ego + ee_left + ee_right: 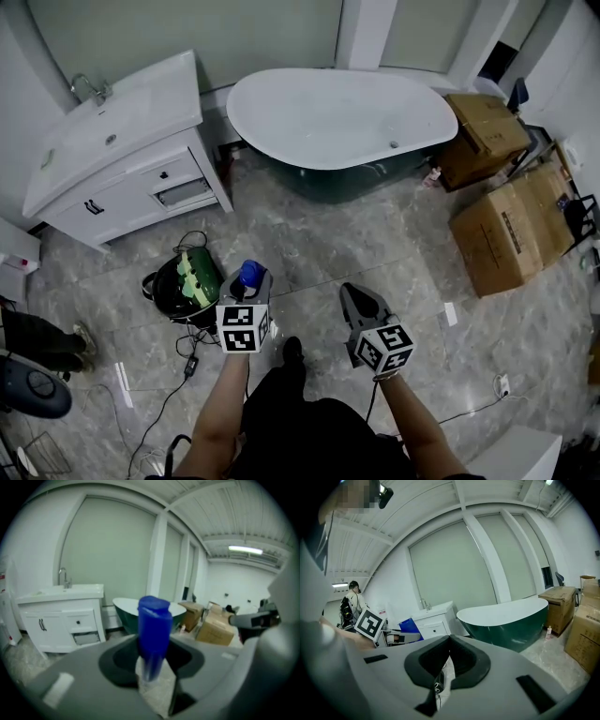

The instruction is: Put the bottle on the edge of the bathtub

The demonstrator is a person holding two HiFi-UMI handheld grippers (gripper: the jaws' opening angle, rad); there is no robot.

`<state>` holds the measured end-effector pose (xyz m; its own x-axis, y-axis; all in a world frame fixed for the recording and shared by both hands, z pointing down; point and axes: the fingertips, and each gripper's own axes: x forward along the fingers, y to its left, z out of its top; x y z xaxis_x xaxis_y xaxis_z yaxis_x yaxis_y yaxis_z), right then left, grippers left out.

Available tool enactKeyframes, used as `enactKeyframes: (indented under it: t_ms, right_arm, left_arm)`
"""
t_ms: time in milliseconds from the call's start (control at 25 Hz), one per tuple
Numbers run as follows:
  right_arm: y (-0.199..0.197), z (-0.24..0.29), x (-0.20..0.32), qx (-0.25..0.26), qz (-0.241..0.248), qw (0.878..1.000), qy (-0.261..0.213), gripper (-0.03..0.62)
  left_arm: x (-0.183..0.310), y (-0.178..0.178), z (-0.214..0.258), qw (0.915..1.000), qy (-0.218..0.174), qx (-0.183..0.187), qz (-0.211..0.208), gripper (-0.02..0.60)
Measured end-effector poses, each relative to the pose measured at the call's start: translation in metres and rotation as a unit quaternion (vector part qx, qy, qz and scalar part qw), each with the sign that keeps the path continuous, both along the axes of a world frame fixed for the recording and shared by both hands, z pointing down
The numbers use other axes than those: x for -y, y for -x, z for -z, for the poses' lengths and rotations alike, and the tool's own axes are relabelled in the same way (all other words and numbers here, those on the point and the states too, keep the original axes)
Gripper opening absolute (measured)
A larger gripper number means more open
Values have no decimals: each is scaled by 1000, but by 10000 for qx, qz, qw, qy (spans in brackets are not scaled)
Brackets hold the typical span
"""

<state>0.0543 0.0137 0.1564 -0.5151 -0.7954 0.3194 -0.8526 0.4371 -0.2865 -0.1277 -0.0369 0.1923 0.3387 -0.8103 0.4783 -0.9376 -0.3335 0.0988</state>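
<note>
Low in frame, my left gripper (249, 286) clamps the bottle (249, 273), blue and upright between the jaws; my right gripper (356, 295) is closed on nothing. Bare floor (319, 244) lies open up to the tub (253, 131) at upper centre; boxes (511, 234) crowd the right edge.

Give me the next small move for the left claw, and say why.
Probably carry the left claw forward toward the near rim of the white oval bathtub. The claw is shut on the blue plastic bottle, held upright, and the bathtub stands ahead, well apart from the bottle, so nothing can be set down yet.
</note>
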Motion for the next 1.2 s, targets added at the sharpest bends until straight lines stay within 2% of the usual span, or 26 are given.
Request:
enactKeyframes:
  t_ms: [320,680,880,1200]
  right_arm:
    - [4,-16,55,-69,199,9997,79,2]
    - [-1,-55,132,52,647,9976,233,2]
    - [-1,-99,172,84,823,9959,358,2]
    - [-7,-186,215,-27,892,9950,438,2]
  left_arm:
    - [58,-5,-19,10000,36,-19,24,156]
    - [126,-31,-57,9996,126,-77,249,156]
    - [167,-35,-96,9989,141,-103,435,156]
    - [219,-40,-184,9989,169,-53,433,156]
